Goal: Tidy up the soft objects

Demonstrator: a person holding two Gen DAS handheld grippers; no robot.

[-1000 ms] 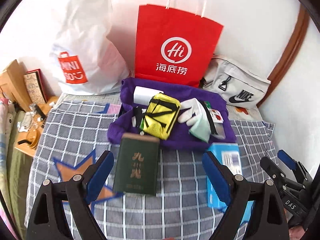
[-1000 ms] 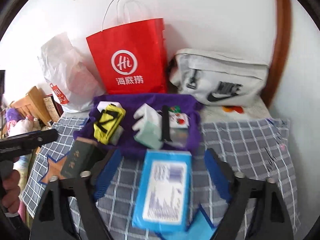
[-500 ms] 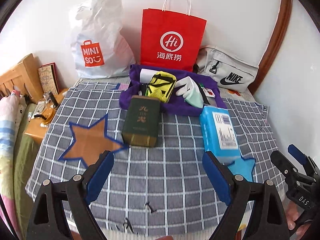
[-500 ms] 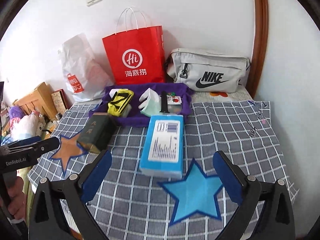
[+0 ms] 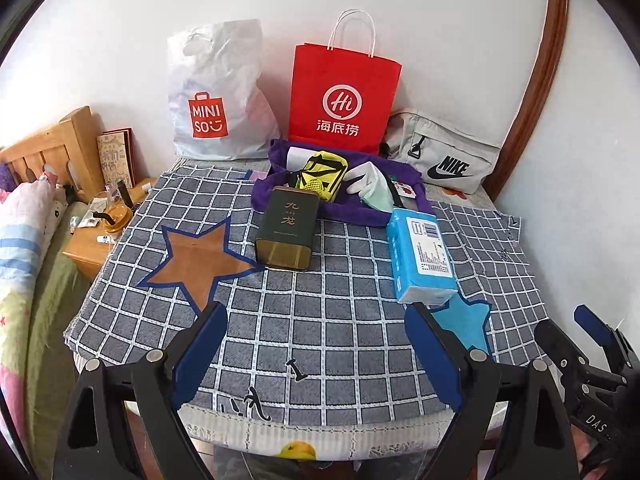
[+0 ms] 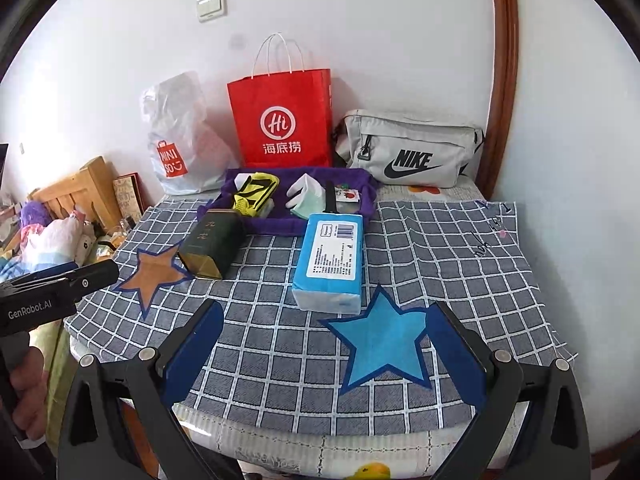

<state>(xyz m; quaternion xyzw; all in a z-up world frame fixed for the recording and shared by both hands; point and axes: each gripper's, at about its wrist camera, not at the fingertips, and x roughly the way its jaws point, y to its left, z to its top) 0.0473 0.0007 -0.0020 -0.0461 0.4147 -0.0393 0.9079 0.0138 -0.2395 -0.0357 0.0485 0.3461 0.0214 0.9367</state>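
Both grippers back; two stars (image 6: 380,340).

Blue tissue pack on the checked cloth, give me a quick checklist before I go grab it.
1. Left gripper open and empty: ok.
2. Right gripper open and empty: ok.
3. Blue tissue pack unobstructed, lying flat: ok.
4. Blue star free to receive it: ok in the right wrist view, though the pack's near end seems to overlap a tip in the left.
5. Green tin clear of the pack: ok.
6. Pack fits between the jaws: cannot tell.
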